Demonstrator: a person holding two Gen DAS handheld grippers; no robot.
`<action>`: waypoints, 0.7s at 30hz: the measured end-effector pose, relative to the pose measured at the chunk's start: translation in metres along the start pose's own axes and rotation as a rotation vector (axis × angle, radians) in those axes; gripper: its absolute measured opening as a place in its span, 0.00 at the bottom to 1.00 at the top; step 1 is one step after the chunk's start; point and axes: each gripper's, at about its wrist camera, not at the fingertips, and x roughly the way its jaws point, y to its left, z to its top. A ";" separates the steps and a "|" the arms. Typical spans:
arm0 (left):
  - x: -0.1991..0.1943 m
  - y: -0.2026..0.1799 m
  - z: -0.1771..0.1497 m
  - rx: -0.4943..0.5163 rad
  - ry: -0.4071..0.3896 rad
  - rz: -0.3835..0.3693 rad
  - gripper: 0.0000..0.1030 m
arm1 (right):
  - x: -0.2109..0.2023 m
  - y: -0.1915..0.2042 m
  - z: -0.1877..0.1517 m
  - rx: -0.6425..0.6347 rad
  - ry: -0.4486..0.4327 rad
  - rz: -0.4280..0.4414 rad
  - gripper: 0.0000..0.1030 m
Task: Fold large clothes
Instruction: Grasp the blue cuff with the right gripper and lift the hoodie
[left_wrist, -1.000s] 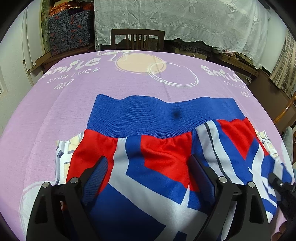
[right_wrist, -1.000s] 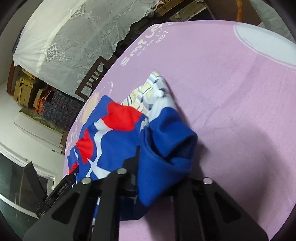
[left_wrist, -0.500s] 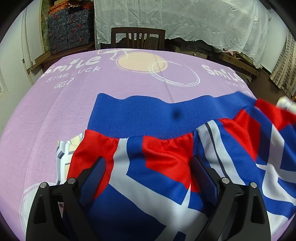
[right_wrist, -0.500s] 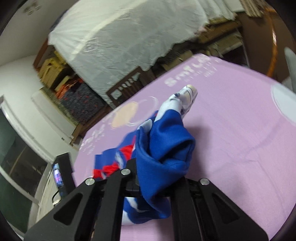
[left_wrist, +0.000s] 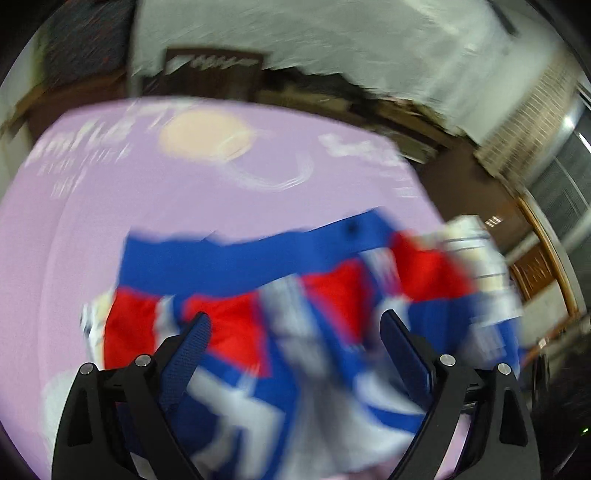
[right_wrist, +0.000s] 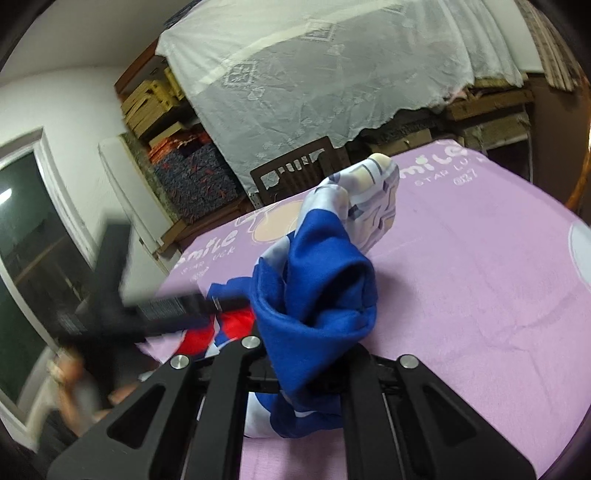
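Note:
A red, white and blue garment (left_wrist: 258, 332) with a blue ribbed band lies partly on the lilac tablecloth (left_wrist: 92, 221), its right side lifted. In the blurred left wrist view my left gripper (left_wrist: 295, 328) hovers over the garment, open, with the fingers far apart and nothing pinched. My right gripper (right_wrist: 310, 354) is shut on a bunched blue fold of the garment (right_wrist: 325, 291), which hangs up off the tablecloth (right_wrist: 480, 295) and hides the fingertips. A pale patterned lining (right_wrist: 373, 192) sticks up behind the fold. The left gripper (right_wrist: 166, 310) shows as a dark blur at the left.
A wooden chair (right_wrist: 295, 173) stands at the table's far edge, below a white lace cloth (right_wrist: 332, 74) draped over shelving. Stacked boxes (right_wrist: 192, 173) fill the back left. A person (right_wrist: 74, 380) is at the lower left. The tablecloth carries white lettering and a peach circle (left_wrist: 203, 134).
The right gripper has risen and rolled upright with the blue fold in it, pulling the garment's right side off the table. The left gripper has lifted and tilted, and its view is now blurred.

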 end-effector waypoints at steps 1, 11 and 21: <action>-0.003 -0.013 0.003 0.026 0.003 -0.019 0.90 | 0.000 0.001 -0.001 -0.012 0.002 0.002 0.07; 0.047 -0.066 0.014 0.143 0.193 -0.032 0.61 | 0.005 0.031 -0.021 -0.198 0.036 0.036 0.07; 0.048 -0.030 0.009 0.074 0.162 -0.051 0.15 | 0.008 0.010 -0.016 -0.109 0.085 0.075 0.16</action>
